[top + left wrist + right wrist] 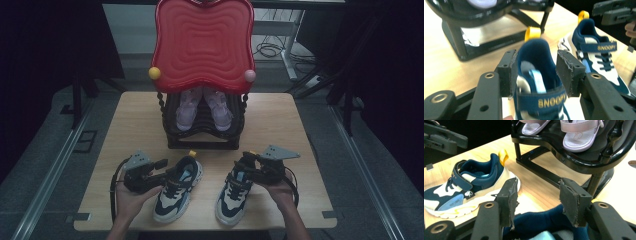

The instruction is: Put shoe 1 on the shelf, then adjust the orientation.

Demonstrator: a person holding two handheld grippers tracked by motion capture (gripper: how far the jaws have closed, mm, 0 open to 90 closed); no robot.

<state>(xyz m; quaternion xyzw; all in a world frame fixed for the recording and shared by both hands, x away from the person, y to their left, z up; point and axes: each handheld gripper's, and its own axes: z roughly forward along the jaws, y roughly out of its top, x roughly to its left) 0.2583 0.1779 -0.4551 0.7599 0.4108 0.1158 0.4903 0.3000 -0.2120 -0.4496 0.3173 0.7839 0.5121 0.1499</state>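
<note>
Two navy-and-white sneakers stand side by side on the wooden table, toes toward the person. My left gripper reaches from the left to the left sneaker. Its jaws straddle the heel collar of the left sneaker in the left gripper view, and I see no squeeze on it. My right gripper comes from the right over the right sneaker. The right gripper has its pads apart just above the navy collar of the right sneaker. Farther left in the right gripper view lies the left sneaker.
A black shoe rack with a red wavy top stands at the table's back middle, close behind the sneakers' heels. A pair of pink sandals rests on its shelf. Bare wood lies to either side of the rack.
</note>
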